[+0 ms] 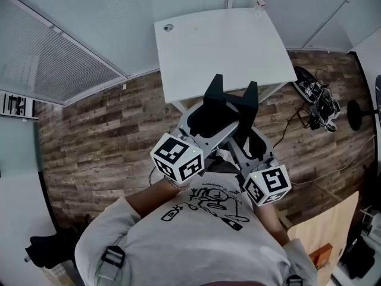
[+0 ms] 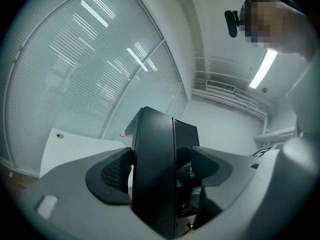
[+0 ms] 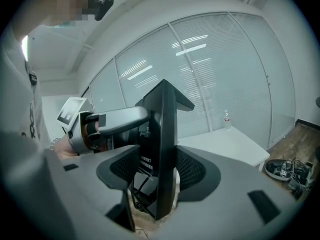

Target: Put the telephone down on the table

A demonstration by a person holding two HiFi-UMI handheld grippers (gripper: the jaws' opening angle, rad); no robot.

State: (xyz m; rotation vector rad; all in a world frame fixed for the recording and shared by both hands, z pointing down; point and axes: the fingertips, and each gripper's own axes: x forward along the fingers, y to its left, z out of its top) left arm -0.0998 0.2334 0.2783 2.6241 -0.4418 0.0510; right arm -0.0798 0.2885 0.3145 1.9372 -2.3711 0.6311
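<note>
Telephone [image 1: 229, 109] hangs in the air, black and hard-shelled, between the person and the white worktop [image 1: 220, 46], above the wooden floor [image 1: 107, 142] and not yet over the worktop. Both tools clamp it. In the left gripper view the left tool [image 2: 161, 170] has its jaws pressed on a thick black slab of the body; in the right gripper view the right tool [image 3: 159, 170] pinches a thinner upright edge between its ribbed pads [image 3: 192, 171].

It looks like rigid moulded plastic with a smooth surface, so it should not flex, but it could slip or pivot if either grip eases. Two holds on opposite sides suit it, because the shape is lopsided and one pinch on a thin edge would probably let it swing. The weight seems modest. Which way its base faces cannot be told from these views.

The worktop is bare near its front edge. A small bottle [image 1: 260, 2] stands at the far corner, well apart from any likely landing spot.
</note>
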